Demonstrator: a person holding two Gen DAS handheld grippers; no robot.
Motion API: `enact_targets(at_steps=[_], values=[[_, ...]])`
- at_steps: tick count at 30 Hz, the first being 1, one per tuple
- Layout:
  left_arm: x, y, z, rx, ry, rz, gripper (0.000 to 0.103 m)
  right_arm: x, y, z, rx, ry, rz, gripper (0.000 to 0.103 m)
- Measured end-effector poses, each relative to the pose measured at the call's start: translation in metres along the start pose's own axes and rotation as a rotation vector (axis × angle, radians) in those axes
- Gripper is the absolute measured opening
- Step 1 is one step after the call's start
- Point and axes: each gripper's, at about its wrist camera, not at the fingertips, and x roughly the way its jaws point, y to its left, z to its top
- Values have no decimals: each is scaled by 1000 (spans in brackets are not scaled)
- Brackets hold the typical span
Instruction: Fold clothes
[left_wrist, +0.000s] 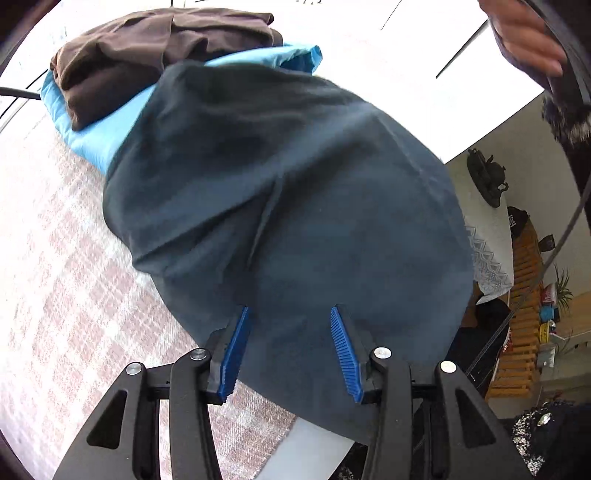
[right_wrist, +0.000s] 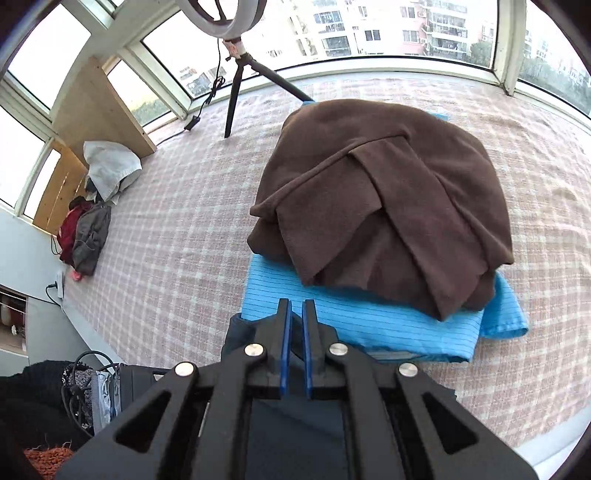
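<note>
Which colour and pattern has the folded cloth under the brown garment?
Light blue with thin dark stripes: the folded cloth under the brown garment shows best in the right wrist view.

Left gripper (left_wrist: 290, 314): jaws stood wide apart, blue ribbed pads (left_wrist: 233, 349) facing each other across a broad gap, nothing pinched between them.
Left gripper pose: pointed forward and downward, its black linkage arms spreading from the bottom of the left wrist view.
Right gripper (right_wrist: 296, 306): jaws drawn nearly together, only a thin slit between the blue pads (right_wrist: 285, 354) (whether anything sat in that slit could not be told).
Right hand (left_wrist: 528, 37): bare, seen at the upper right edge of the left wrist view, blurred.
</note>
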Motion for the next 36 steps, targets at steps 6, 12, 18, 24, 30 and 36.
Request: enact_targets(at_steps=[6, 12, 18, 24, 30, 36], values=[[10, 9, 90, 55, -146, 119, 42, -56, -63, -134, 274, -133, -119, 26], [33, 20, 128, -23, -139, 209, 23, 2, -95, -220, 489, -75, -4, 26], [-17, 16, 93, -20, -166, 226, 47, -30, -95, -225, 443, -171, -61, 34], [-48, 44, -22, -193, -9, 153, 50, -57, -87, -258, 381, -253, -215, 81], [-11, 88, -61, -564, 56, -7, 50, -14, -133, -230, 420, -142, -126, 81], [-6, 77, -53, -530, 21, -32, 54, 29, -144, -197, 328, -6, -76, 81]])
